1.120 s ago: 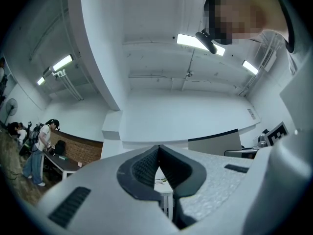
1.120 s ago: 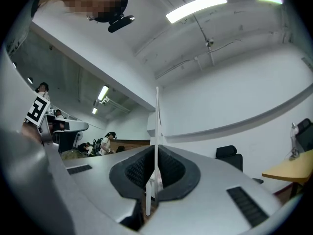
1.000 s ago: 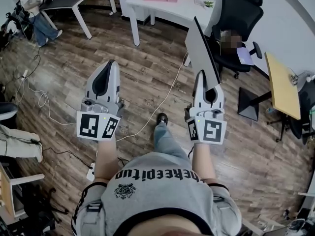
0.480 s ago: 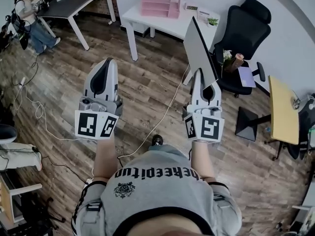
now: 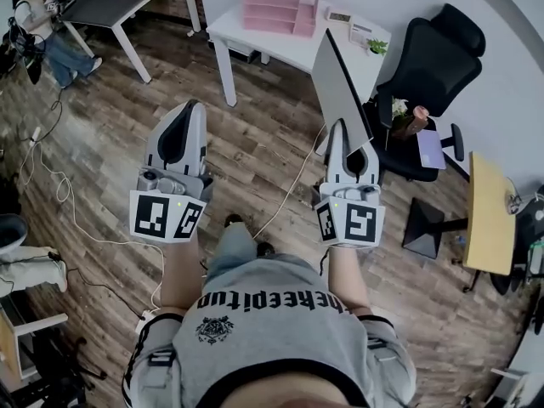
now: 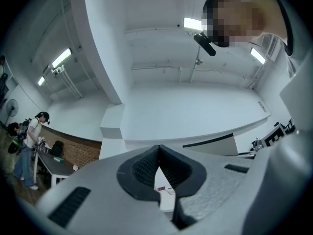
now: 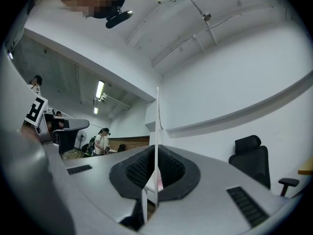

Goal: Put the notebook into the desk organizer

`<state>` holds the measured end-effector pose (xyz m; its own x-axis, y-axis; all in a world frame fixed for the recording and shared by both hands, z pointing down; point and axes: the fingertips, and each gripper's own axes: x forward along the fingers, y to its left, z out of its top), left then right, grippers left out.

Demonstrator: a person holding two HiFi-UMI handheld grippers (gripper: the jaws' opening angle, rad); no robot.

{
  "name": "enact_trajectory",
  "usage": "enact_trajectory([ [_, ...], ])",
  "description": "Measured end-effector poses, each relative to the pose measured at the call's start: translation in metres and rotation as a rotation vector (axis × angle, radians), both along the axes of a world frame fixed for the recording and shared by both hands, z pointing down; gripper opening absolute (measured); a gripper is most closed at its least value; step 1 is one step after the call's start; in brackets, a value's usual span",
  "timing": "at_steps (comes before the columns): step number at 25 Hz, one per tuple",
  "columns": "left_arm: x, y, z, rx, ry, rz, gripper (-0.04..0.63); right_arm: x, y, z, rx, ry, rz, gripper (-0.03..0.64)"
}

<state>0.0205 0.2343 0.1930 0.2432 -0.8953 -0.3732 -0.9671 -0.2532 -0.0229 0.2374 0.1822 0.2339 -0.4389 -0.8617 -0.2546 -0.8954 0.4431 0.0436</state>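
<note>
Notebook held, not yet in organizer.
Your right gripper [image 5: 342, 133] clamps the notebook [image 5: 337, 90] at 1 o'clock; left gripper [image 5: 189, 109] closed, empty; pink desk organizer [image 5: 276, 2] on white desk [image 5: 285, 45] at 12 o'clock.

We look along the left gripper [image 6: 158, 150]: its dark ribbed pads meet at the tips, with nothing between them. Through the slit below the tips we glimpse a white desk [image 6: 164, 199]. Over the right jaw, the notebook [image 6: 211, 148] shows grey with a dark upper edge. Far left, a person [image 6: 28, 141] stands beside a dark table [image 6: 51, 161] before a brick wall [image 6: 73, 151], under a ceiling light [image 6: 61, 58].
</note>
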Motion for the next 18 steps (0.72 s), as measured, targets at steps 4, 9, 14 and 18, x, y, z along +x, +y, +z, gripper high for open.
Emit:
enact_trajectory([
  [4,-0.013,-0.041,0.002,0.000,0.009,0.006,0.003,-0.014,-0.036,0.003,-0.001,0.012,0.002,0.009],
  [9,-0.029,-0.104,0.002,0.011,0.000,0.033,0.003,-0.031,-0.095,0.001,0.015,0.015,0.027,0.009],
  [14,-0.064,-0.172,-0.003,0.022,0.001,0.052,0.003,-0.063,-0.159,-0.006,0.031,0.016,0.053,0.009],
  [18,-0.088,-0.224,-0.010,0.027,-0.007,0.072,0.003,-0.089,-0.207,-0.011,0.035,0.027,0.066,0.009],
])
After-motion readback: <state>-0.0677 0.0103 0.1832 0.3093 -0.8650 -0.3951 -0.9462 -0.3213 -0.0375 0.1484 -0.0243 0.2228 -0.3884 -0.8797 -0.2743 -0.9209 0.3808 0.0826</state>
